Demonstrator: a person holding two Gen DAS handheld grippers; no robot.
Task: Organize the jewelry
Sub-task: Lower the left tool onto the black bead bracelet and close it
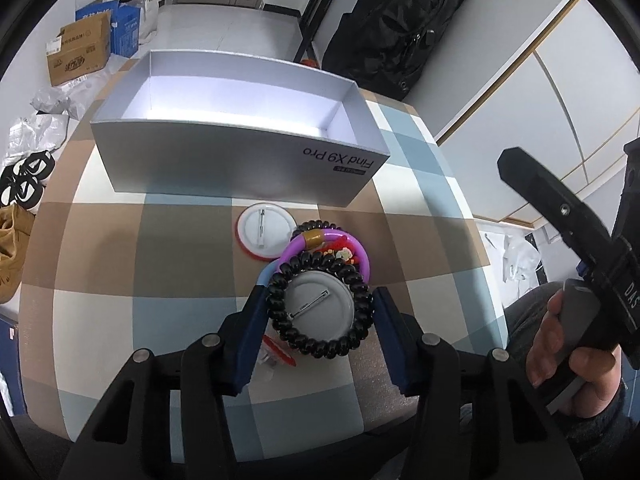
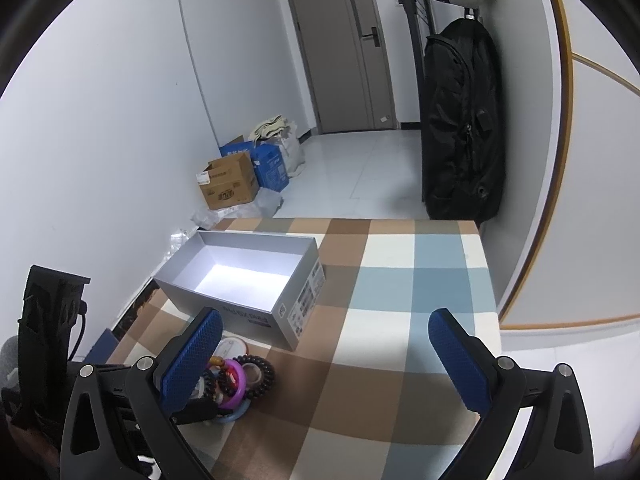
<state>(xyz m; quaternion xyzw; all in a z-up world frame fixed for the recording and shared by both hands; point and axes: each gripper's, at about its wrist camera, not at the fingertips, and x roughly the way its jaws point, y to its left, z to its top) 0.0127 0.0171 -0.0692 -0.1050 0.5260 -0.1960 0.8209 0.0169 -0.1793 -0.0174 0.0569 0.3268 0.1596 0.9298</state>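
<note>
Black coiled hair tie (image 1: pixel 320 308) is lying around a grey round pin badge (image 1: pixel 318 300) on the checked worktop (image 1: pixel 160 272), and I am bracketing it with my left tool (image 1: pixel 320 306), its jaws wide and just beside the coil. Touching it behind are a purple bangle (image 1: pixel 352 246) and a white badge (image 1: pixel 262 230), near the open grey cardboard box (image 1: pixel 240 160). My right tool (image 2: pixel 324 332) is hanging spread wide, holding nothing.

checked cloth table (image 1: pixel 168 264): open grey box (image 1: pixel 240 168) at rear, jewelry pile (image 1: pixel 316 280) just before it.
</note>
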